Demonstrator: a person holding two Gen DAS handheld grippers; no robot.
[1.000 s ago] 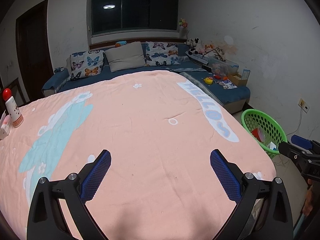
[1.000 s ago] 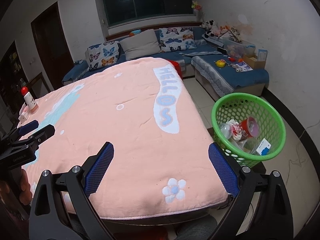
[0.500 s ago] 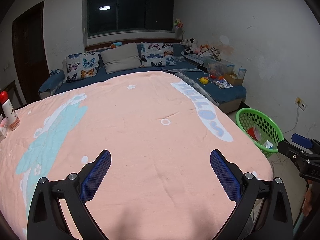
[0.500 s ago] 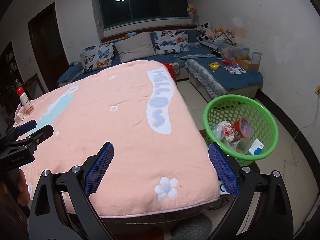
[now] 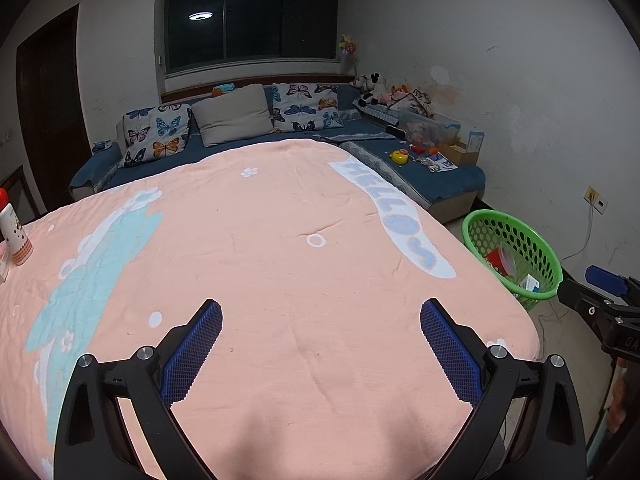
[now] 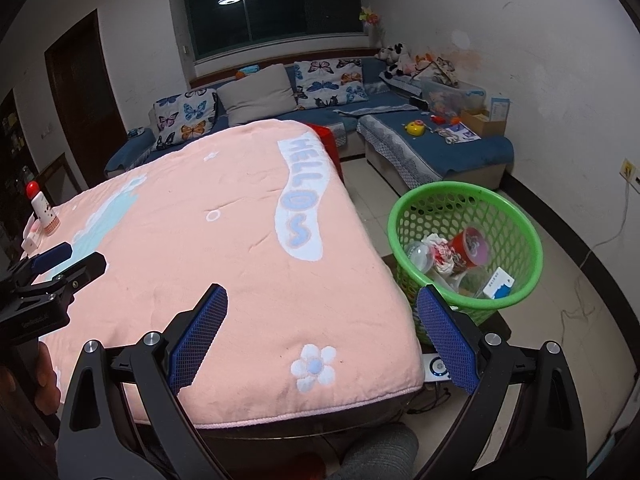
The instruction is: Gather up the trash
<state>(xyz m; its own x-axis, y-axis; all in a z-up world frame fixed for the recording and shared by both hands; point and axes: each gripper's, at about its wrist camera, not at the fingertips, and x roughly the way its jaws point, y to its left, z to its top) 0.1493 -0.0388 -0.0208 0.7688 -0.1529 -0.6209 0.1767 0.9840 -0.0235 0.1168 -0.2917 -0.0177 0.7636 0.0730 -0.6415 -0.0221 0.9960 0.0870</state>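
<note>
A green perforated basket (image 6: 468,206) stands on the floor right of the table; it also shows in the left wrist view (image 5: 516,236). It holds trash: a red cup (image 6: 472,246), crumpled wrappers (image 6: 438,254), a clear bottle (image 6: 418,258) and a white-blue box (image 6: 498,282). My left gripper (image 5: 320,314) is open and empty over the pink blanket (image 5: 260,260). My right gripper (image 6: 322,300) is open and empty over the blanket's near right corner (image 6: 320,364), beside the basket. Each gripper shows at the edge of the other's view.
A red-capped white bottle (image 5: 14,232) stands at the table's left edge, also in the right wrist view (image 6: 42,210). A blue corner sofa (image 5: 440,176) with butterfly cushions, toys and boxes lines the far walls. A door (image 6: 84,92) is at the left.
Both grippers have pulled back and risen slightly, so the table and basket look farther away. Both stay open and empty.
</note>
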